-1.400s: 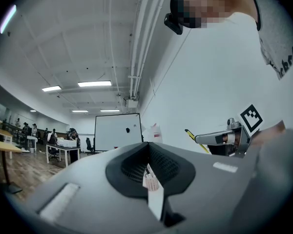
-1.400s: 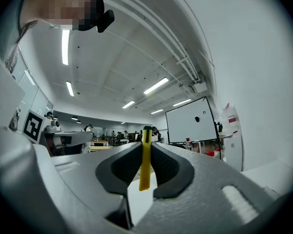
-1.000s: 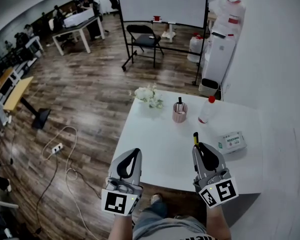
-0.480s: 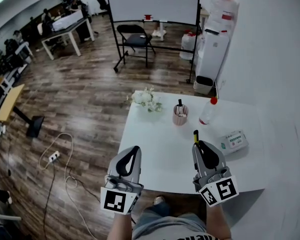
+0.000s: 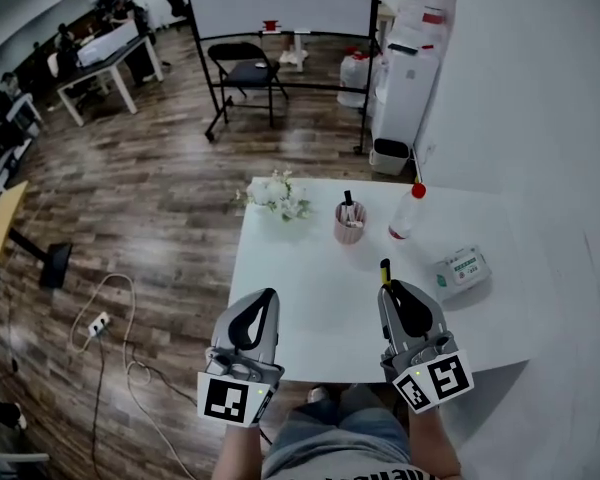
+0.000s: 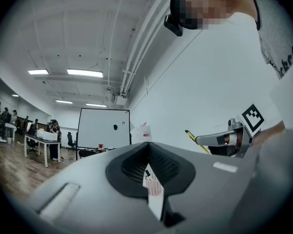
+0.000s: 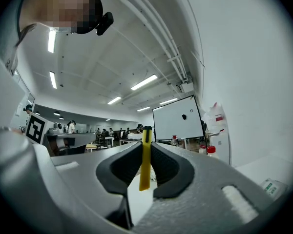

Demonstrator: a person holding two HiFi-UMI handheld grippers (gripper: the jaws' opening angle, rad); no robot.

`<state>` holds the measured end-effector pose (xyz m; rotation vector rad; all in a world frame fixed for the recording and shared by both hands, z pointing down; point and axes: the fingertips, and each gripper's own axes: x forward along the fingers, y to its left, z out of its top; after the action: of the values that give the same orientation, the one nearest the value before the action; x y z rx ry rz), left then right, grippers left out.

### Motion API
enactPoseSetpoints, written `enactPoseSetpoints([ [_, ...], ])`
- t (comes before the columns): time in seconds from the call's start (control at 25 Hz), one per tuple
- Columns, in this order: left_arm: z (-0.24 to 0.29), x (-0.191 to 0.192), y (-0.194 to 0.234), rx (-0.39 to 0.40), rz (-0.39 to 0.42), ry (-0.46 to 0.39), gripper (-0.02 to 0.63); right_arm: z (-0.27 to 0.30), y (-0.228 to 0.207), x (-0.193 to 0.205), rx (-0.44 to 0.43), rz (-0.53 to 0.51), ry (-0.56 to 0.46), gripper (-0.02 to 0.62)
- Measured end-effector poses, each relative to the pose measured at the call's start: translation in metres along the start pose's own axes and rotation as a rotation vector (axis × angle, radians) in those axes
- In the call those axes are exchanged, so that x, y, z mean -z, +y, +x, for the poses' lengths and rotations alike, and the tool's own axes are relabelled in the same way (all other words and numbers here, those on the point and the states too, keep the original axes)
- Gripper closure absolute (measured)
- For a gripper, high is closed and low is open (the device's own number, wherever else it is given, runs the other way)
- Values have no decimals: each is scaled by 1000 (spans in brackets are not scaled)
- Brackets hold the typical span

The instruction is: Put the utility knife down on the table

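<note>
A yellow utility knife (image 5: 385, 273) with a black tip sticks out of my right gripper (image 5: 392, 290), which is shut on it above the white table (image 5: 310, 288) near its front edge. In the right gripper view the knife (image 7: 145, 157) stands upright, clamped between the two jaws. My left gripper (image 5: 265, 300) hovers over the table's front left edge, shut with nothing in it. From the left gripper view the jaws meet, and the knife (image 6: 197, 141) and right gripper show off to the right.
On the table stand a pink pen cup (image 5: 349, 223), a bunch of white flowers (image 5: 277, 196), a red-capped bottle (image 5: 405, 213) and a pack of wipes (image 5: 462, 267). Beyond are a whiteboard, a folding chair (image 5: 242, 74) and a water dispenser (image 5: 405, 63). A power strip lies on the floor.
The head view has shifted, so the table and room sit further left and lower in frame. Both grippers keep the same pose and the knife stays clamped.
</note>
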<state>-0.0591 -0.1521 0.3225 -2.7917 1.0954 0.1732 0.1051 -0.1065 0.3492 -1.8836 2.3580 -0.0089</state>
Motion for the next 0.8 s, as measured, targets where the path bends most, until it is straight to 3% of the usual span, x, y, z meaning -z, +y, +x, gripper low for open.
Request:
enactPoseSetpoints([
  [0.44, 13, 9, 6, -11, 1, 29, 589, 13, -15, 9, 0, 10, 46, 541],
  [0.8, 24, 15, 19, -60, 4, 32, 589, 44, -28, 37, -44, 19, 142, 541],
])
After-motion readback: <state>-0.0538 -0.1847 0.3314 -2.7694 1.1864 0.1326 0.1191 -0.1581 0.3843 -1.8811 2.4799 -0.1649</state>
